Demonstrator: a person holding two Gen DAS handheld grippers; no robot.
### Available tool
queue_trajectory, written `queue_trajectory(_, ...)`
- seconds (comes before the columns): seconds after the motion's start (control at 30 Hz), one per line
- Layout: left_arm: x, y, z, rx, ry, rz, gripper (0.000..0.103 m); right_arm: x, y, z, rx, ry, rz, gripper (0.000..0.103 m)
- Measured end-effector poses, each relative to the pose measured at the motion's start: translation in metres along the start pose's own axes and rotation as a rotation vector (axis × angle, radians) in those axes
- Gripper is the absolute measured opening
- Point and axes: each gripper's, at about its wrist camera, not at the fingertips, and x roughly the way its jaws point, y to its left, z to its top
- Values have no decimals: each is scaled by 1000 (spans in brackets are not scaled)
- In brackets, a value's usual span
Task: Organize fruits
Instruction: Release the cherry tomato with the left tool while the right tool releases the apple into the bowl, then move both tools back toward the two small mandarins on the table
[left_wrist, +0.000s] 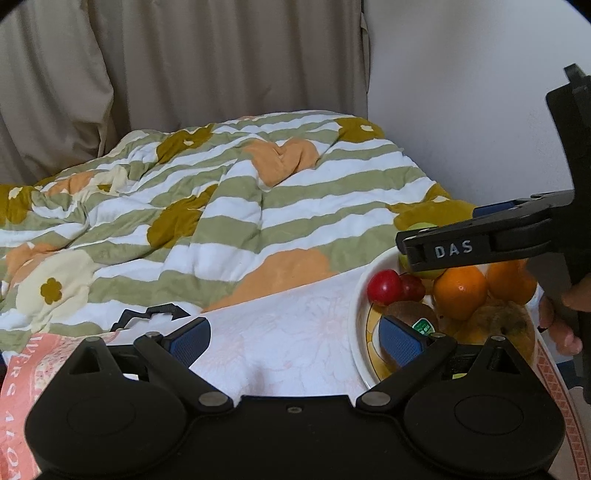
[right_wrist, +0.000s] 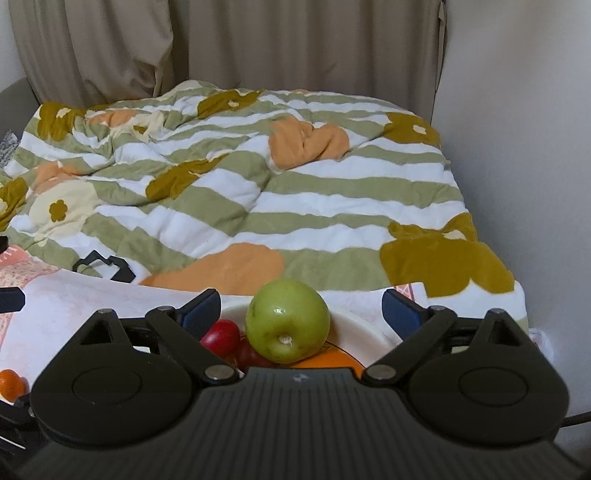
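Note:
A white plate (left_wrist: 356, 328) at the right holds two red plums (left_wrist: 384, 287), two oranges (left_wrist: 460, 291), a kiwi with a green sticker (left_wrist: 410, 314), a brown spotted fruit (left_wrist: 498, 325) and a green apple (right_wrist: 287, 320). My left gripper (left_wrist: 293, 341) is open and empty, its right finger (left_wrist: 399, 341) over the plate's near edge. My right gripper (right_wrist: 301, 308) is open above the plate, the green apple between its fingers and apart from both pads. It reaches in from the right in the left wrist view (left_wrist: 476, 240).
The plate stands on a white floral cloth (left_wrist: 288, 332) over a table with a pink patterned edge (left_wrist: 22, 373). A black clip (left_wrist: 147, 314) lies at the cloth's far edge. A striped flowered quilt (left_wrist: 207, 206), beige curtains and a white wall lie behind. A small orange fruit (right_wrist: 11, 384) shows at left.

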Motion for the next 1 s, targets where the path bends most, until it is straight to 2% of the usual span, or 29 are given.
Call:
queue_trajectory(0.3, -46, -3, -6, -20, -60, 37, 100, -63, -3, 0, 16, -50, 19, 103)
queue_trajectory(0.53, -110, -3, -26, -84, -160, 97, 100, -134, 1, -12, 17, -111, 49, 103)
queue_trajectory(0.7, -150, 4, -48, -123, -201, 139, 101, -177, 17, -25, -41, -148, 55, 103)
queue_trajectory(0.83, -170, 16, -66, -142, -204, 184, 102, -199, 31, -38, -61, -153, 95, 103)
queue_trajectory(1.0, -180, 40, -81, -165, -202, 225, 102, -206, 53, -53, -71, -132, 108, 103)
